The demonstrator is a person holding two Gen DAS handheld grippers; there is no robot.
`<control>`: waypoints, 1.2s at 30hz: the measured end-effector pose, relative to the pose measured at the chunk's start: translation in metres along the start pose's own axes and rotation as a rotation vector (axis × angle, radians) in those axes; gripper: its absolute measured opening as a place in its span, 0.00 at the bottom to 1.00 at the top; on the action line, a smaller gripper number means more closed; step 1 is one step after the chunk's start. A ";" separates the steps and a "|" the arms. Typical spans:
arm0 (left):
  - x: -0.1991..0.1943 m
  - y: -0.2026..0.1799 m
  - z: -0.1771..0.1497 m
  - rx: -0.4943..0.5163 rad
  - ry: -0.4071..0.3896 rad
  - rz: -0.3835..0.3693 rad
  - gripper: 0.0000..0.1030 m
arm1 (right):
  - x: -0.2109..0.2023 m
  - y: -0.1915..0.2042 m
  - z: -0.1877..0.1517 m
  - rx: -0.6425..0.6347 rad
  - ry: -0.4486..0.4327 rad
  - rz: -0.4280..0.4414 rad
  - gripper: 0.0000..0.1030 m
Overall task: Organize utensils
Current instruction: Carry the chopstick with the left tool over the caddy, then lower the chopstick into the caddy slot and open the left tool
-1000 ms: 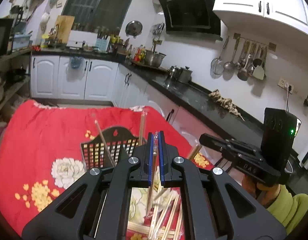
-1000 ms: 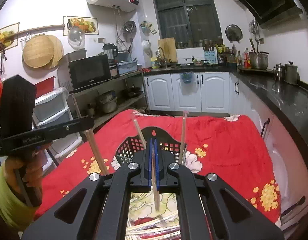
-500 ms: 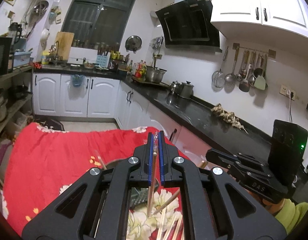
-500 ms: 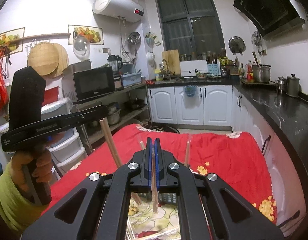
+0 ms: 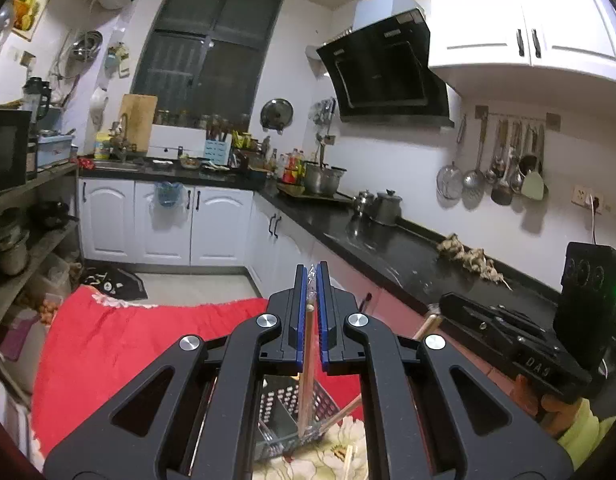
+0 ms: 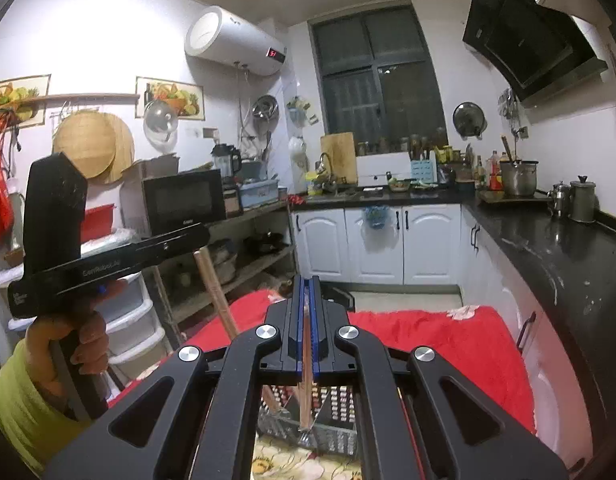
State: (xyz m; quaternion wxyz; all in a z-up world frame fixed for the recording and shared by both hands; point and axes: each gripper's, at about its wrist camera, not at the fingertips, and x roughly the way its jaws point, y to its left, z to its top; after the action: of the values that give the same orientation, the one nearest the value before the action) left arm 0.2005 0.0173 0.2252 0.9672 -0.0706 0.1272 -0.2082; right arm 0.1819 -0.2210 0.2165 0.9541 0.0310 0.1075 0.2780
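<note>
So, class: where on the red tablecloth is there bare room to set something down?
Bare red tablecloth lies left of and beyond the basket, and between the basket and the counter-side edge. Around the basket it is crowded: chopsticks stand inside.

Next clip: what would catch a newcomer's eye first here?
Each wrist view is filled by its own black gripper: the left gripper and the right gripper each pinch an upright chopstick. Below them a perforated utensil basket sits on a bright red floral tablecloth.
</note>
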 end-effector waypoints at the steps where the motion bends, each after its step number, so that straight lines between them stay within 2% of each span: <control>1: 0.000 0.002 0.002 -0.003 -0.004 0.004 0.02 | 0.001 -0.001 0.002 0.001 -0.004 -0.002 0.03; 7: 0.005 0.009 0.004 -0.010 -0.027 0.025 0.02 | 0.005 -0.010 0.007 0.010 -0.026 -0.025 0.03; 14: 0.023 0.013 -0.005 -0.015 -0.012 0.044 0.02 | 0.013 -0.018 0.005 0.024 -0.038 -0.040 0.03; 25: 0.047 0.026 -0.031 -0.036 0.016 0.078 0.02 | 0.034 -0.035 -0.017 0.059 -0.003 -0.063 0.03; 36: 0.066 0.029 -0.057 -0.042 0.049 0.077 0.02 | 0.051 -0.038 -0.039 0.072 0.033 -0.068 0.03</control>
State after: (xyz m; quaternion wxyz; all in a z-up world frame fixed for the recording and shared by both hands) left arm 0.2537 0.0110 0.1509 0.9694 -0.0811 0.1577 -0.1698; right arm 0.2349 -0.2254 0.1645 0.9592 0.0572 0.1344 0.2420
